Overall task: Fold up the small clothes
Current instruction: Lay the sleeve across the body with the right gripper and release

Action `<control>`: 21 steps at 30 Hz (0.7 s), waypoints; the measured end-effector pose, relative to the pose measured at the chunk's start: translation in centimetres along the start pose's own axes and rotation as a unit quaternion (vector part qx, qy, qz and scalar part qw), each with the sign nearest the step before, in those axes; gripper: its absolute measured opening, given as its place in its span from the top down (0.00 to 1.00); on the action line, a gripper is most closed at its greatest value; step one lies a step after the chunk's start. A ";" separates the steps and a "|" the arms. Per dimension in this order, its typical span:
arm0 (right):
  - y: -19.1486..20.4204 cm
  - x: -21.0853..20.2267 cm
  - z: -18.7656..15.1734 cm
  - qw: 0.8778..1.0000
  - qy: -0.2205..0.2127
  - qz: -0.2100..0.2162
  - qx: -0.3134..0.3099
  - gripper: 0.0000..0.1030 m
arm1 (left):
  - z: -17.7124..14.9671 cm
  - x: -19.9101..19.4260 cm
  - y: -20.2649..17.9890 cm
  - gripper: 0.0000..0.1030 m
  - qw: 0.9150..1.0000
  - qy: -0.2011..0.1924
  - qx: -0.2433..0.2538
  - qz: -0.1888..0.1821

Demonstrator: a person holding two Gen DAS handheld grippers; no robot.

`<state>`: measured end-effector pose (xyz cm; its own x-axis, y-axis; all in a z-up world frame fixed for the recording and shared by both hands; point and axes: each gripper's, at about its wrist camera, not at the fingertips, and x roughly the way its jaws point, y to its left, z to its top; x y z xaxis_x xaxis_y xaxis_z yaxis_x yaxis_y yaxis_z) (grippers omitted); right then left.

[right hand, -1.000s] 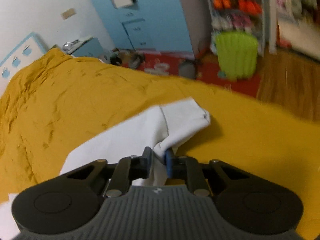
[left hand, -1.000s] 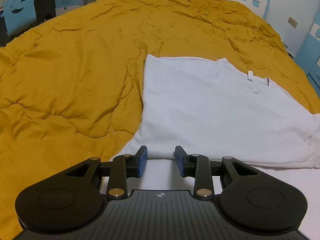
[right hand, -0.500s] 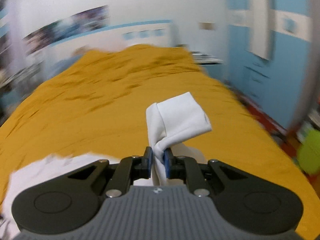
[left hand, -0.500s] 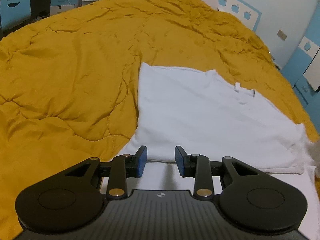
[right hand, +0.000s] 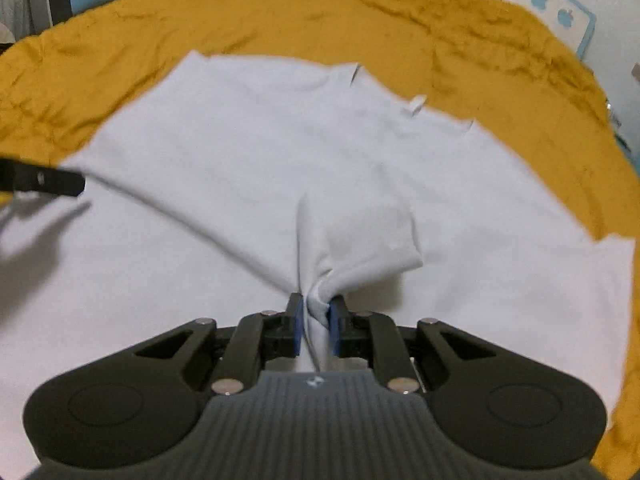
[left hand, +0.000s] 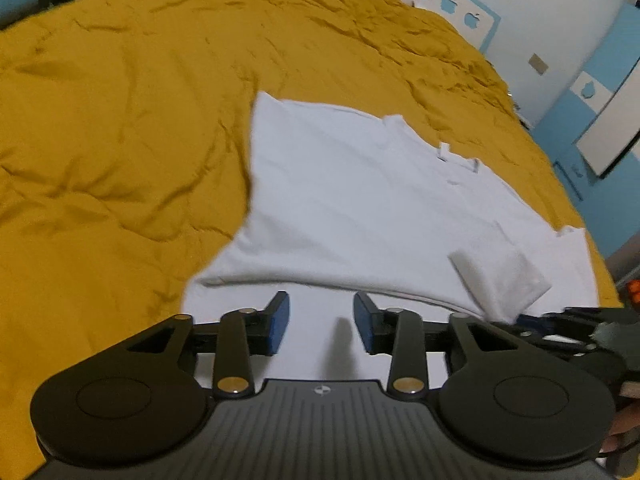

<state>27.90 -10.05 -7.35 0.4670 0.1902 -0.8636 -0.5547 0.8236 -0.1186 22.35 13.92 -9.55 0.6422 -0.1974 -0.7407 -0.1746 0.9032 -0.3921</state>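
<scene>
A white T-shirt (left hand: 360,208) (right hand: 240,152) lies spread on a mustard-yellow quilt (left hand: 120,120) (right hand: 480,60), its left side folded over its body. My right gripper (right hand: 316,322) pinches the shirt's bunched sleeve (right hand: 368,240) between its blue pads and holds it over the shirt's body; its jaws are opening, with fabric still between them. In the left wrist view the sleeve (left hand: 500,276) hangs in front of the right gripper (left hand: 560,320). My left gripper (left hand: 320,320) hovers over the shirt's near part, jaws opening, nothing between them. One of its fingers (right hand: 44,180) shows at the right wrist view's left edge.
The quilt covers the whole bed around the shirt. A pale wall with blue apple shapes (left hand: 448,4) stands behind the bed. Blue cabinets (left hand: 600,100) stand at the right. A person's hand (left hand: 624,420) shows at the lower right edge.
The right gripper swung across the bed with the sleeve and now holds it over the shirt's body. It has entered the left wrist view. The left gripper's jaws stand wider.
</scene>
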 end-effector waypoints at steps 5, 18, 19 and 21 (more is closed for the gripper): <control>-1.4 -1.4 0.2 0.996 -0.006 0.078 0.043 0.71 | 0.1 -0.2 -1.0 0.47 0.999 0.004 0.001 -0.042; -5.7 -8.2 -4.2 0.962 -0.071 0.104 0.243 0.69 | 1.1 1.6 -1.6 0.37 0.988 0.020 -0.069 -0.136; -6.4 -8.3 -5.0 0.959 -0.071 0.094 0.259 0.69 | 1.3 2.1 -1.5 0.37 0.987 0.023 -0.078 -0.138; -7.6 -8.3 -6.2 0.952 -0.072 0.083 0.284 0.69 | 1.5 3.2 -1.5 0.37 0.985 0.032 -0.093 -0.142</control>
<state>24.02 -21.18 -2.31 0.5177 0.3814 -0.7659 -0.1866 0.9239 0.3340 25.77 12.47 -10.50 0.6373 -0.4611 -0.6174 -0.1324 0.7237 -0.6772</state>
